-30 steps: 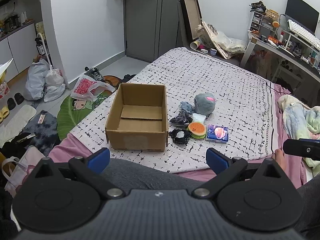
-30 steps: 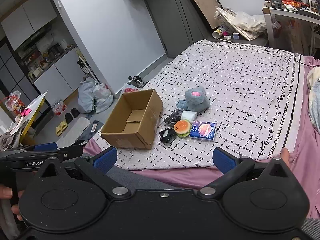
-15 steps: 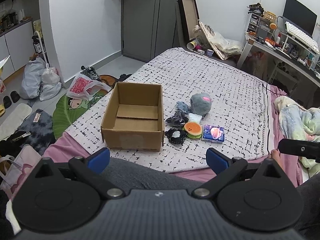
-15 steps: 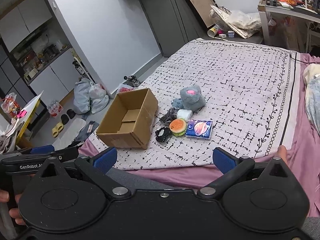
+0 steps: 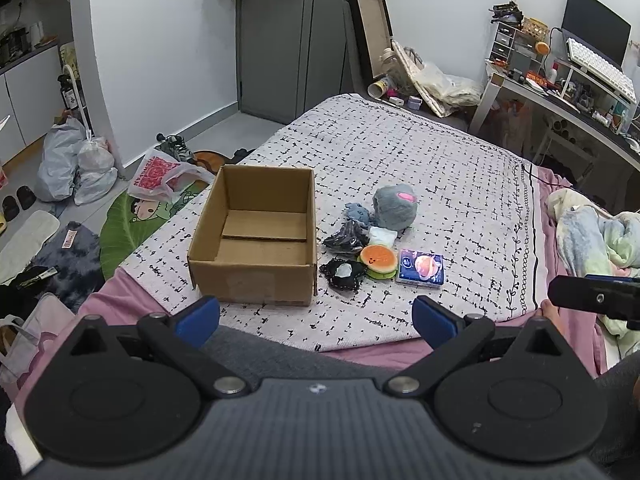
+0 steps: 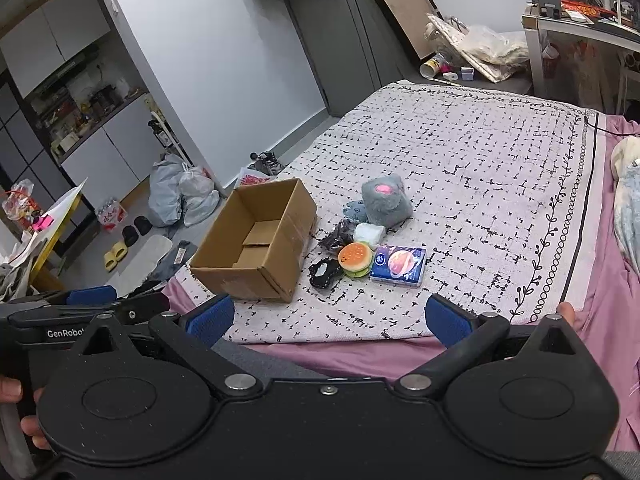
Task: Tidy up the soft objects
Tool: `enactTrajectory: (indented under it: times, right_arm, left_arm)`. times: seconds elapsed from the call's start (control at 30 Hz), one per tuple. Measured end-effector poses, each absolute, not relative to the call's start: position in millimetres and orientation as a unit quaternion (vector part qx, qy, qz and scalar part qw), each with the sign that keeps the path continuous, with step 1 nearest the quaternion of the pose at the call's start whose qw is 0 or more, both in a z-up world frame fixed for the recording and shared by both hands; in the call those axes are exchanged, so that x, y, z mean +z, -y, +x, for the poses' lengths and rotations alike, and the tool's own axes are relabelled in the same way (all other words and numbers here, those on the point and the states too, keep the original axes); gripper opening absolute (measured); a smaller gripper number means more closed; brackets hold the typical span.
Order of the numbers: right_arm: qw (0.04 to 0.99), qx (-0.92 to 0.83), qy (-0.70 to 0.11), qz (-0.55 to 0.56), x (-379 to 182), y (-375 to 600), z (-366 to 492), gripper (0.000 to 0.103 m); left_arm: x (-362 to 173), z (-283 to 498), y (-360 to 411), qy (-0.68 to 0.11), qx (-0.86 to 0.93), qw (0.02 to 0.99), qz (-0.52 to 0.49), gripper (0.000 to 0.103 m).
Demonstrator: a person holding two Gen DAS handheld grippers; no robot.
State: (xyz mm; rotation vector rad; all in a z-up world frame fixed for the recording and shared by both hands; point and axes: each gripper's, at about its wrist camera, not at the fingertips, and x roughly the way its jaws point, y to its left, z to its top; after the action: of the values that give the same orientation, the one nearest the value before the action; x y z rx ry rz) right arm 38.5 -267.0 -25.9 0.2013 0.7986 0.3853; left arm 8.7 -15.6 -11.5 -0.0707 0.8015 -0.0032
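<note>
right wrist view: toys [image 6: 362, 236] lie ahead, w/ box [image 6: 256, 240] to their left. right tool [image 6: 330, 320] nearer; both tools, incl left tool [image 5: 316, 316], wide open, empty.

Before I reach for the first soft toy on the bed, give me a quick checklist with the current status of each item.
1. Left gripper open, nothing held: ok.
2. Right gripper open, nothing held: ok.
3. Brown cardboard box upright, flaps open, nothing inside: ok.
4. Orange burger-shaped plush unobstructed from above: ok.
5. Round grey plush with pink spot separate from the box: ok.
6. Grippers within reach of the pile: not ok, both hang short of the bed edge.
</note>
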Motion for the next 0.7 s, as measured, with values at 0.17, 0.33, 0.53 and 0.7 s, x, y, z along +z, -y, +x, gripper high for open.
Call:
enactTrajectory:
  times: [0.17,0.33,0.53,0.7]
  right_arm:
    - [0.901,0.191,-0.377,0.099,-26.0,270.4,46.8,0.103]
    - [0.898,0.198,-0.381,0.093,-29.1,272.5,60.9,0.103]
    - [0.893,0.202,-0.392,0.091,-34.4,278.9,81.8,0.103]
    - [0.888,0.199,-0.402,0.098,-38.0,284.7,106.7,0.103]
  left_arm:
    - [-16.0,14.4,19.9,-0.387,-0.004,0.921,-0.037,0.102]
    - [-19.6,24.2,25.7,-0.388,-0.01,0.921,-0.044,0.102]
    - [-23.6,41.7,33.3,-0.392,-0.001,0.918,-0.054,0.101]
    - [-27.1,57.2,39.7,-0.394,0.007,0.917,-0.062,0.101]
